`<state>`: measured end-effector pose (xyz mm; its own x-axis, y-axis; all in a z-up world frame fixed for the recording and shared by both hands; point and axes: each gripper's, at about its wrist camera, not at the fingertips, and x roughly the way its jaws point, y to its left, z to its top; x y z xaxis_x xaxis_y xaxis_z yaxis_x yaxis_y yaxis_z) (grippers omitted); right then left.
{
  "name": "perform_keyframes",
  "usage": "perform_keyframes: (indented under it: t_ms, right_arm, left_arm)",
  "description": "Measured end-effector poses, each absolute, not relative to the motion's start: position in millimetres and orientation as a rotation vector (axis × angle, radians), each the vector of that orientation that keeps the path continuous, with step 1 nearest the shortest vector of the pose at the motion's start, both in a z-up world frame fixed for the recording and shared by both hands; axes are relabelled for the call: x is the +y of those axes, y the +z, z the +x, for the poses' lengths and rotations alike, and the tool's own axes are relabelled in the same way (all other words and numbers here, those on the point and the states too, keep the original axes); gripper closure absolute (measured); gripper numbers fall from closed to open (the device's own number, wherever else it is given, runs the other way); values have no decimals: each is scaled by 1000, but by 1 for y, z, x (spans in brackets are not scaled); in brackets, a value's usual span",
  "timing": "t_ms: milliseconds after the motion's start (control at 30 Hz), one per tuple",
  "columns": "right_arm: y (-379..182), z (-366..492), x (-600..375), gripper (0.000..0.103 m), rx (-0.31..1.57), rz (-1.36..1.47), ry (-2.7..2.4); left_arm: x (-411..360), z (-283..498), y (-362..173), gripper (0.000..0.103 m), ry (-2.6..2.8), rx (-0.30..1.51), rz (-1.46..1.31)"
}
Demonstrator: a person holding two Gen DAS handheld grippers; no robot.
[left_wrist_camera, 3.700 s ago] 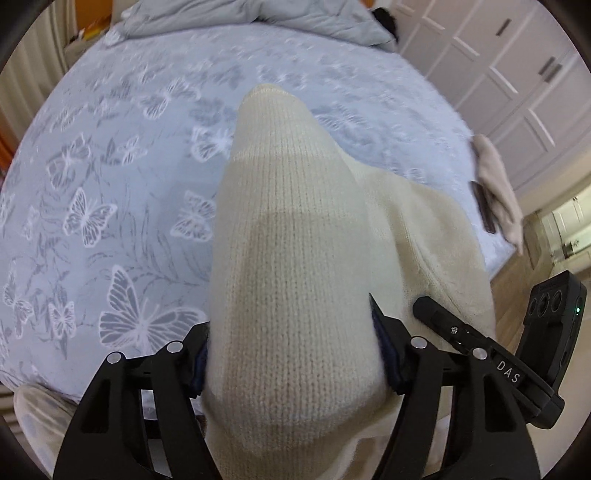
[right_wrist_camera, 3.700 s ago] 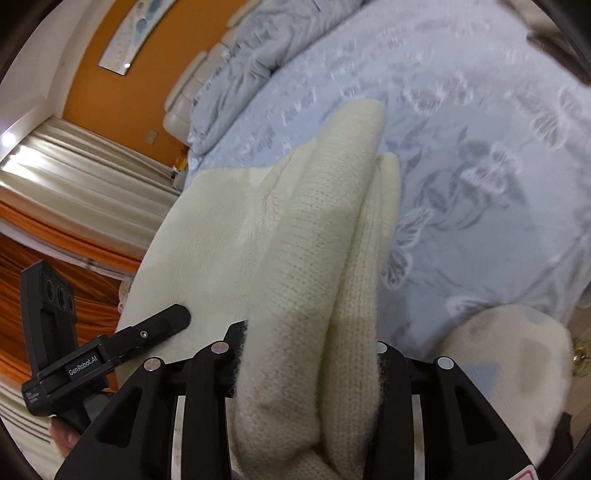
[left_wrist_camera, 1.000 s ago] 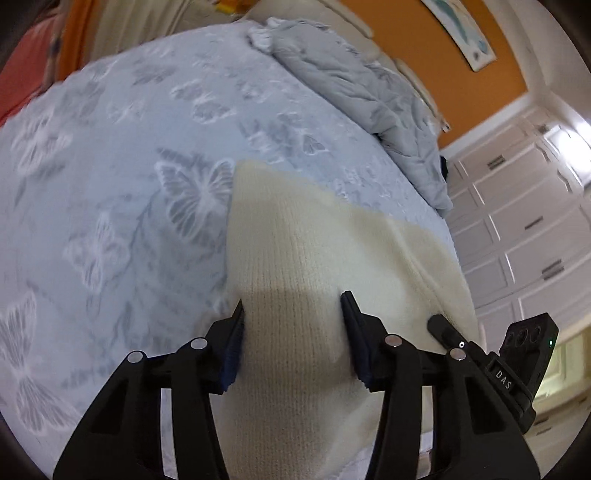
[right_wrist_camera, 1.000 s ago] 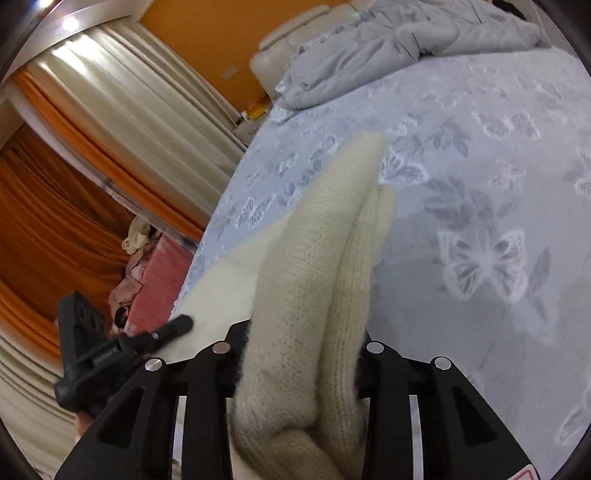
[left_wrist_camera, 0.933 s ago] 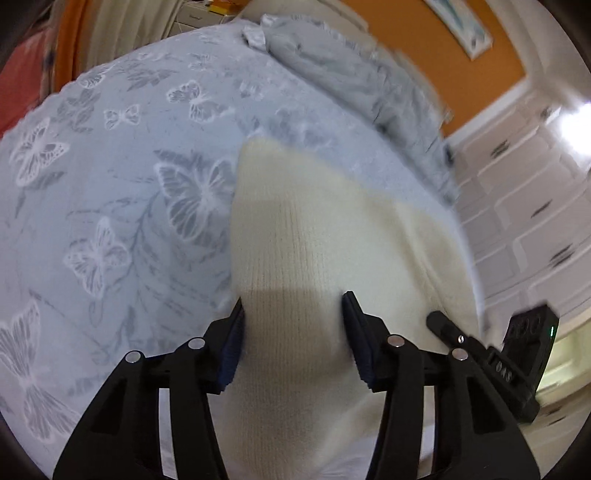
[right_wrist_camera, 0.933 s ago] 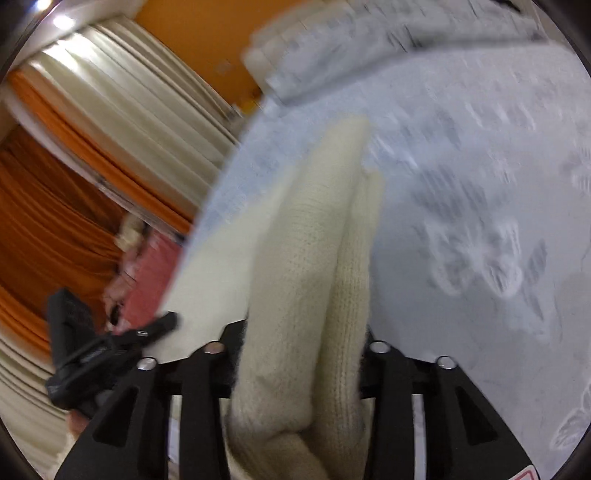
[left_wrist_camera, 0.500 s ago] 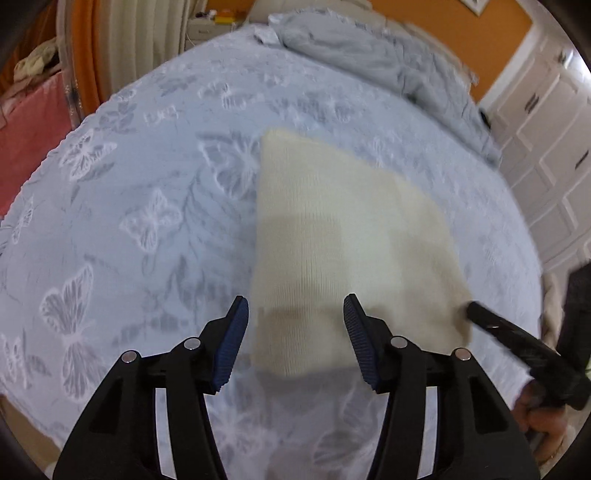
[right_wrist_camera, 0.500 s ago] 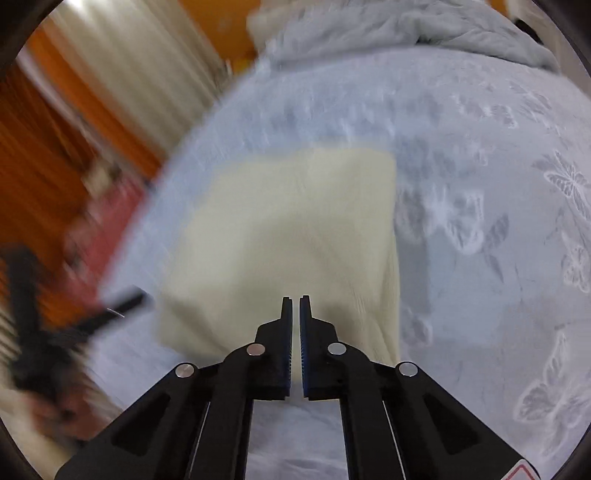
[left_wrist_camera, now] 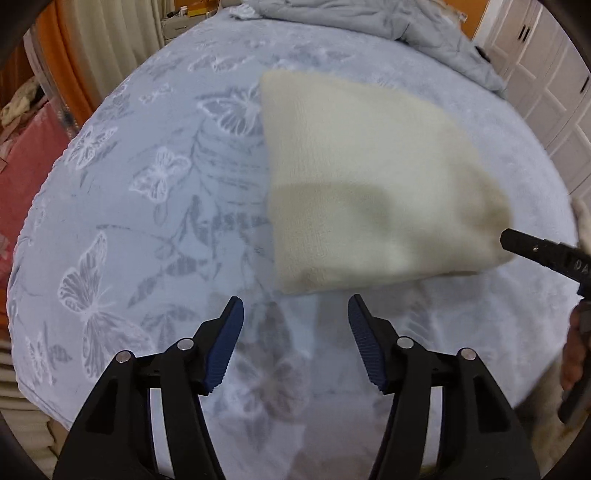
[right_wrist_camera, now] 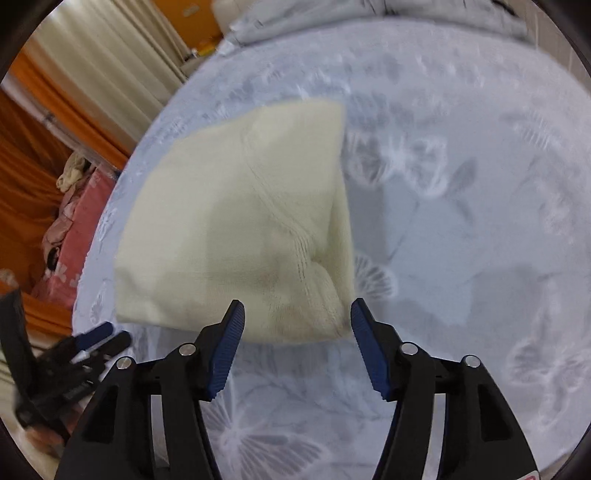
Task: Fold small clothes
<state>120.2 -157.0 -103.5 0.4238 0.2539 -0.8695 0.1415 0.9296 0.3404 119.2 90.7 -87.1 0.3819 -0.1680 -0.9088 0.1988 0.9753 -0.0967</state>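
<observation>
A cream knitted garment lies folded into a rough square on a pale blue bedspread printed with white butterflies. It rests flat near the middle of the bed, with nothing gripping it. In the right wrist view the same garment shows a raised knitted seam running down toward a bunched corner at its near edge.

The left gripper hovers just short of the garment's near edge, its blue-padded jaws spread wide and holding nothing. The right gripper also has its jaws spread apart and empty; the garment's bunched corner appears between their tips, but whether they touch it cannot be told.

At the far end of the bed lies a rumpled grey duvet. To the left are orange and cream curtains and a pink floral cloth. White cupboard doors stand to the right.
</observation>
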Motion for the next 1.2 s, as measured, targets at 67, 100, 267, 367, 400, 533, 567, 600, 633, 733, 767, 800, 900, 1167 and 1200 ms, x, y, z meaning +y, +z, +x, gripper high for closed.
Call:
perform_keyframes:
  t_ms: [67,100,267,367,400,533,567,600,633,733,767,800,900,1167,1200]
  right_arm:
    - [-94,130,-160,93,1118,426,90]
    - [-77,128,-160,94,1063,421,105]
    - [-118,139,-162,95,1197,280,51]
    - [-127,137,-167,95,1170,318,39]
    - [-119,135,-169,93,1157,371,37]
    - [-79,114,-165,84,1075,372,19]
    - [-71,107,-165,81,1062,379,15]
    - [-64,97,-167,73,1049,395,3]
    - [-58,88,-168,68,1042,398,-8]
    - [-44,62,-170,50,1022,367,-45]
    - [-41,53,-166,48,1014,345,-52]
    - [-38,43,-164,43,1007,318,-66]
    - [-33,18,-161,34,988,286,-108]
    - [-26,-24,-152,26,954,300,-132]
    - [-25,-27,-150,24,953,300,-130]
  left_arm:
    - [96,131,-99,75,-179,1181,1]
    - [103,137,-101,75,-169,1194,-34]
    - [118,147,-109,74,-107,1216,-59]
    - [133,150,-127,88,13,1262,-71]
    - [139,149,-122,88,11,1262,-104]
    - [133,129,-78,85,-16,1172,-45]
    - [128,123,-69,82,-21,1158,-26]
    - [123,117,-62,78,-27,1147,-18]
    - [115,109,-51,68,-42,1129,-6]
    - [96,88,-34,57,-67,1088,30]
    - [85,79,-28,51,-81,1071,50]
    - [75,70,-24,48,-91,1061,65]
    - [58,48,-13,40,-114,1037,78]
    - [37,14,-8,34,-139,1020,101]
    - [35,9,-8,34,-140,1019,104]
